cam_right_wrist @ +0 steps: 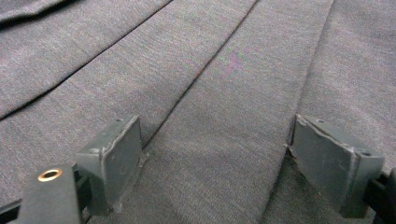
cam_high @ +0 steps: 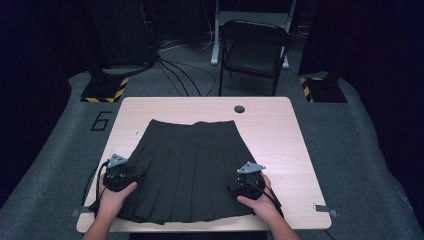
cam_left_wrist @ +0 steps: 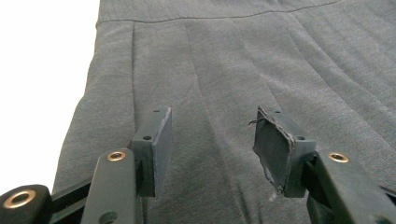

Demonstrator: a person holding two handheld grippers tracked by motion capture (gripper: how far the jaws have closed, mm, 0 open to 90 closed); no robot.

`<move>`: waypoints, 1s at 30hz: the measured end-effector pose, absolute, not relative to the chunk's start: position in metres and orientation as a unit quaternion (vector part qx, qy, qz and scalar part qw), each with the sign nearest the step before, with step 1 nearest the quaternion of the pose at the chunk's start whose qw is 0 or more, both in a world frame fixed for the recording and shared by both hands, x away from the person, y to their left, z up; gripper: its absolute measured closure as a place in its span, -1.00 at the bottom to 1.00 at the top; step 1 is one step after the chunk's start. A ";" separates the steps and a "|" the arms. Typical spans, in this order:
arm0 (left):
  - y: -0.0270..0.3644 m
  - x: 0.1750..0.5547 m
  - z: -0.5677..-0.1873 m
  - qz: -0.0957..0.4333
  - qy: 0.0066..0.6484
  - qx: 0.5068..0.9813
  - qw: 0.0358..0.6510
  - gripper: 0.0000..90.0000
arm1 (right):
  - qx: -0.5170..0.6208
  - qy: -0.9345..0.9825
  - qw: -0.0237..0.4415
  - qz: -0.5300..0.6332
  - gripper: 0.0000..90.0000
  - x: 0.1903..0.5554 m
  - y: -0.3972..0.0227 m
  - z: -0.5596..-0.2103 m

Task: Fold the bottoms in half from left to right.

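Note:
A dark grey pleated skirt (cam_high: 187, 167) lies flat on the light wooden table (cam_high: 280, 140), waistband at the far side and hem toward the person. My left gripper (cam_high: 131, 176) rests over the skirt's left side near the hem. In the left gripper view its jaws (cam_left_wrist: 212, 126) stand apart above smooth fabric (cam_left_wrist: 224, 70), with nothing pinched. My right gripper (cam_high: 240, 186) sits over the skirt's right side near the hem. In the right gripper view it (cam_right_wrist: 215, 140) is open wide, its pads (cam_right_wrist: 119, 154) low over the pleats (cam_right_wrist: 196, 79).
A round cable hole (cam_high: 239, 109) sits in the table's far edge. Behind the table stand a black folding chair (cam_high: 254, 47), floor cables (cam_high: 180, 75) and two stand bases with yellow-black stripes (cam_high: 105, 90). A "6" (cam_high: 101, 120) marks the grey floor at left.

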State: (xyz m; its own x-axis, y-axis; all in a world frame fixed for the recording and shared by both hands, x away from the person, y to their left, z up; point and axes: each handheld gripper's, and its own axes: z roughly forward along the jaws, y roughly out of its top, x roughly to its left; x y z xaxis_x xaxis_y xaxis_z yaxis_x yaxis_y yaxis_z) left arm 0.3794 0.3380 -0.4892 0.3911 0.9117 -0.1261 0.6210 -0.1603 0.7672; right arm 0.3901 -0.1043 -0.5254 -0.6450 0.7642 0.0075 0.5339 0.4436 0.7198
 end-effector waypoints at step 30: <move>0.391 0.386 -0.492 0.233 0.556 0.713 0.357 0.24 | 0.394 0.832 0.160 0.358 -0.64 0.390 -0.103 -0.525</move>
